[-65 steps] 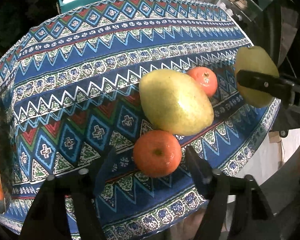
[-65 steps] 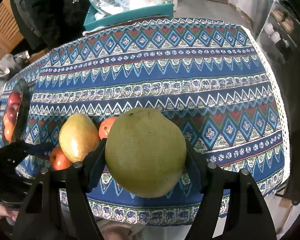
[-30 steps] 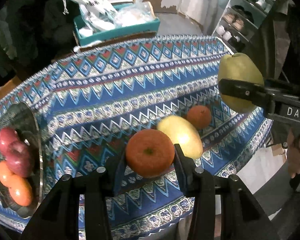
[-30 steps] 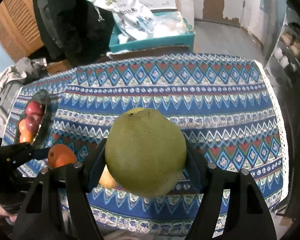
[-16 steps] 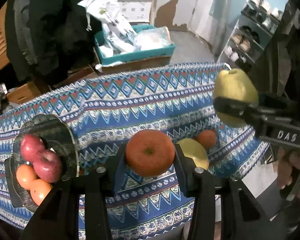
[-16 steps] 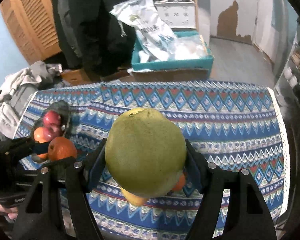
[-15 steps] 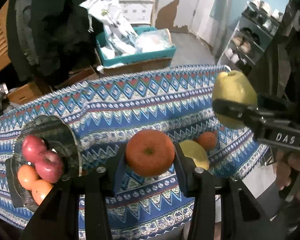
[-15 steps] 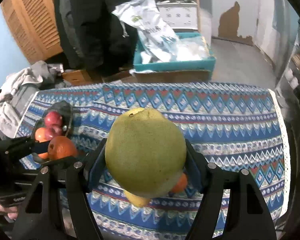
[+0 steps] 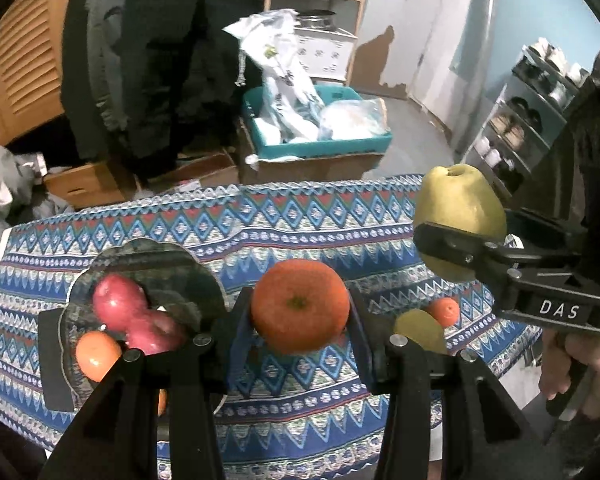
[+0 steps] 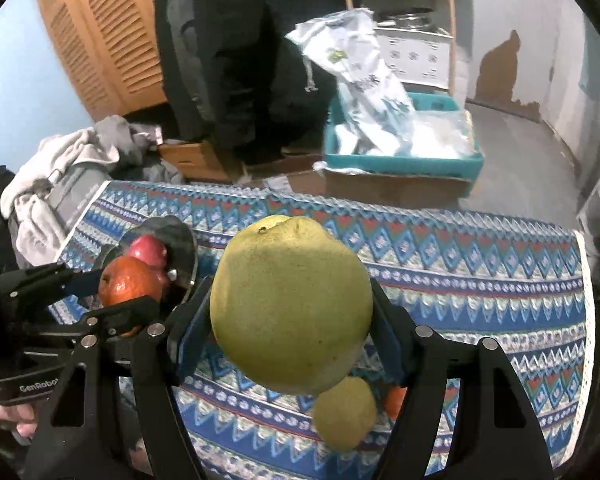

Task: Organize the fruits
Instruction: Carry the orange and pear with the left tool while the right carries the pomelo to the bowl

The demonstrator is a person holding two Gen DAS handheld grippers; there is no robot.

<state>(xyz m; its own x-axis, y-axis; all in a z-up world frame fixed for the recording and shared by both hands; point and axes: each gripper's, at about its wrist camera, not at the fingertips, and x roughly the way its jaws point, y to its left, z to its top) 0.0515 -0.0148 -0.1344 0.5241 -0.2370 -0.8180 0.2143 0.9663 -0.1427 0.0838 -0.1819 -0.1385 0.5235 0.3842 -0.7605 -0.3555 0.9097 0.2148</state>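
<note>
Aloft above the counter (image 9: 228, 236), an orange (image 9: 300, 305) is clamped in the left tool (image 9: 298, 330), stem dimple facing the camera; a pear (image 10: 291, 307), stem end apparently upward, is gripped by the right tool (image 10: 290, 330).

four oranges (image 9: 300, 305), two red apples (image 9: 116, 298), two pears (image 10: 290, 306), one dark plate (image 9: 148, 254), two grippers (image 9: 298, 330).

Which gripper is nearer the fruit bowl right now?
Left. The left gripper, holding an orange, is beside the fruit bowl; the right gripper, holding a pear, is farther right.
</note>
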